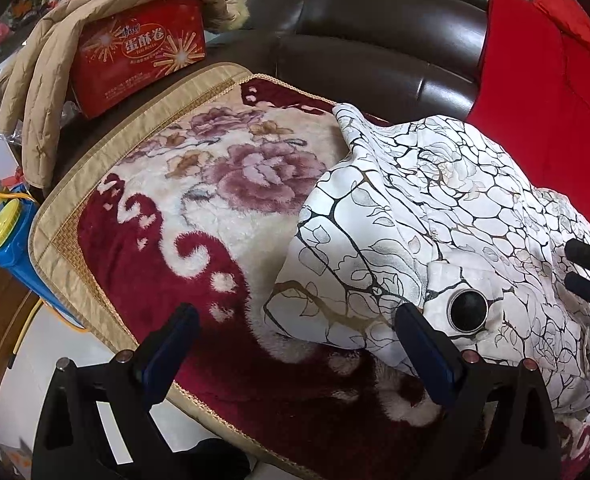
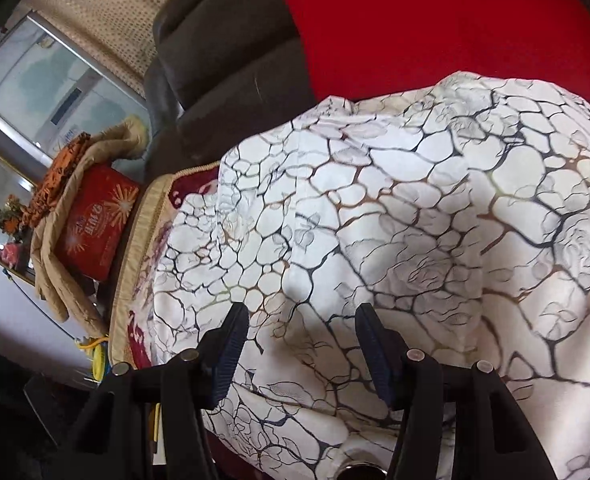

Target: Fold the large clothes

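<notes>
A white padded coat [image 1: 435,208] with a black and gold crackle print lies bunched on a plush floral blanket [image 1: 199,200] on a sofa. It has a large black button [image 1: 468,311] near its front edge. My left gripper [image 1: 295,320] is open wide at the coat's left edge, with its right finger [image 1: 427,352] just beside the button and its left finger over the blanket. In the right wrist view the coat [image 2: 415,200] fills the frame, and my right gripper [image 2: 301,316] stands open just above a puffy part of it. The right gripper's fingertips [image 1: 583,254] show at the coat's right side.
A dark brown leather sofa back [image 1: 375,40] rises behind the blanket, and a red cloth [image 1: 535,60] hangs over it at the right. On the left stand a red egg-roll box [image 1: 139,52] under a beige quilted jacket [image 1: 43,100], and a blue and yellow container [image 1: 7,236].
</notes>
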Available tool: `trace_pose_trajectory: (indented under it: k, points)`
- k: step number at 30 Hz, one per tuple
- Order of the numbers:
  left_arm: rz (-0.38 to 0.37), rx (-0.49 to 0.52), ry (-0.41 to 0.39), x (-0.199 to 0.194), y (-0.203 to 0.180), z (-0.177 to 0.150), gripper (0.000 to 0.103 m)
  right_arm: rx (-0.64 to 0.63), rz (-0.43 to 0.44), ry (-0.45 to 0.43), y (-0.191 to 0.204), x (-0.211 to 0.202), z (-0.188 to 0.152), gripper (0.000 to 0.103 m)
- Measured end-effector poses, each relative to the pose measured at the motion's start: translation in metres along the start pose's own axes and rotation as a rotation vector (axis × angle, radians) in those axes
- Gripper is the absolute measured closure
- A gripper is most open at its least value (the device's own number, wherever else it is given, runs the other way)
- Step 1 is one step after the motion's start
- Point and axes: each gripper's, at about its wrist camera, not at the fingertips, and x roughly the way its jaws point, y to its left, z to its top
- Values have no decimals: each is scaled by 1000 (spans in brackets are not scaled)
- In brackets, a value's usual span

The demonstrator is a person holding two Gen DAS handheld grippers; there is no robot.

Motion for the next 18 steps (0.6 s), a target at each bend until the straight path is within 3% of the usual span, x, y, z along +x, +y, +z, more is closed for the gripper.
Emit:
trace_pose_trajectory:
  k: [12, 15, 18]
  points:
    - [37, 33, -18, -14, -6, -3, 4, 28, 9, -26, -17, -17, 6, 43]
    - [-49, 3, 44, -13, -2, -5, 4, 48, 10, -37, -25, -23, 8, 43]
    - [-182, -104, 150, -2, 9, -8, 4, 68, 16, -49, -32, -29, 10, 43]
